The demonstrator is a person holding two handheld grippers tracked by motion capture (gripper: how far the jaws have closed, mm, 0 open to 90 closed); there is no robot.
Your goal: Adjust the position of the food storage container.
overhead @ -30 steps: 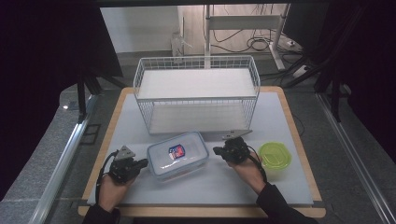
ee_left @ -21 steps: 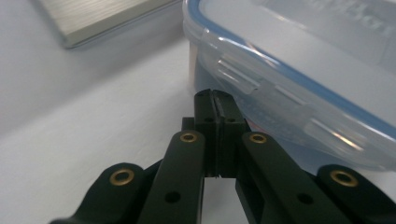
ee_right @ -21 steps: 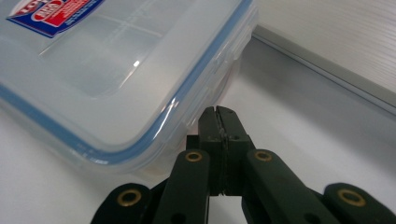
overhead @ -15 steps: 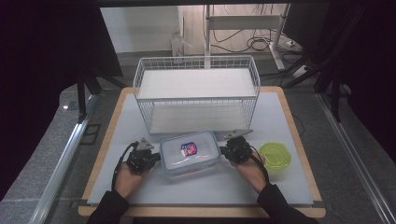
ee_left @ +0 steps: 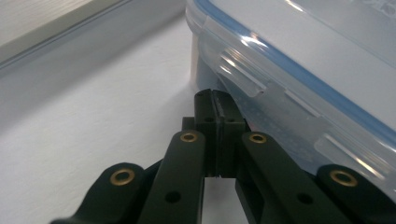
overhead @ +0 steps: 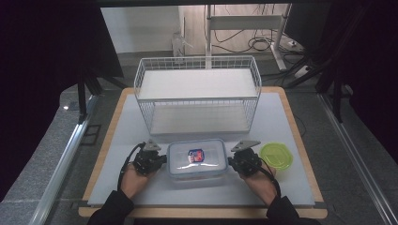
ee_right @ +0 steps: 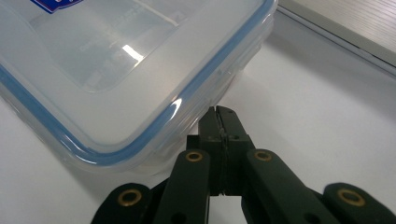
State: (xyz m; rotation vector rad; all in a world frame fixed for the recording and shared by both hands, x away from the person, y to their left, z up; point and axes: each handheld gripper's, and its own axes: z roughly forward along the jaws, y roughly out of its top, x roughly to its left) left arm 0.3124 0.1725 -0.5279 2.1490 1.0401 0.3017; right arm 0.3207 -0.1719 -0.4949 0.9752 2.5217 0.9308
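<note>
A clear plastic box with a blue-sealed lid and a small sticker (overhead: 197,159) lies at the front middle of the white mat. My left gripper (overhead: 163,160) is shut, its tips against the box's left end. In the left gripper view the shut jaws (ee_left: 217,100) sit just under the lid's side clip, with the box (ee_left: 299,60) to their right. My right gripper (overhead: 230,163) is shut too, at the box's right end. In the right gripper view the tips (ee_right: 220,114) tuck under the corner of the box (ee_right: 116,60). Nothing is between either pair of jaws.
A white wire rack with two shelves (overhead: 197,93) stands just behind the box. A round container with a green lid (overhead: 276,157) sits right of my right hand. The white mat (overhead: 300,122) lies on a wooden table; dark floor and metal rails flank it.
The box has turned from skewed to square with the table edge and shifted a little right. Both grippers have closed in on its two ends, the left one moving right.
</note>
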